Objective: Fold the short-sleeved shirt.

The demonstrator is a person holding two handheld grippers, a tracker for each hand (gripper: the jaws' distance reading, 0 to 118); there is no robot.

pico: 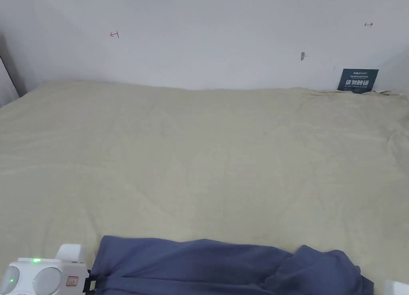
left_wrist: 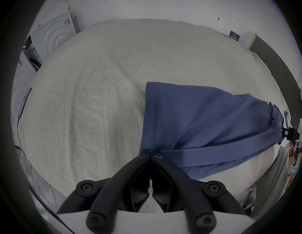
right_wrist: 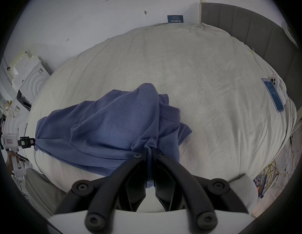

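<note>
- Blue short-sleeved shirt [pico: 223, 266] stretched along the near edge of the bed [pico: 207, 156], bunched higher toward the right end, partly hanging off that edge.
- Left gripper [left_wrist: 149, 151] with jaws pressed together on a hemmed corner of the shirt at its left end; white body of the same gripper at the bottom left corner of the head view, green light lit.
- Right gripper [right_wrist: 148, 150] with jaws closed on a gathered fold of the shirt at its right end, cloth pinched between both tips.
- Dark sign [pico: 358, 80] propped against the white wall [pico: 199, 36] at the far right corner of the bed; white lettering on it, left unread.
- Small red pen marks on the wall, too small to make out.
- Two phones [right_wrist: 273, 96] lying side by side near the right edge of the bed, beside a grey padded headboard [right_wrist: 258, 33].
- Another phone [left_wrist: 24, 101] at the left edge of the bed, cable attached.
- White washing machine [left_wrist: 54, 35] standing off the far left corner of the bed.
- Tangle of cables [right_wrist: 271, 171] on the floor beyond the near right corner.
</note>
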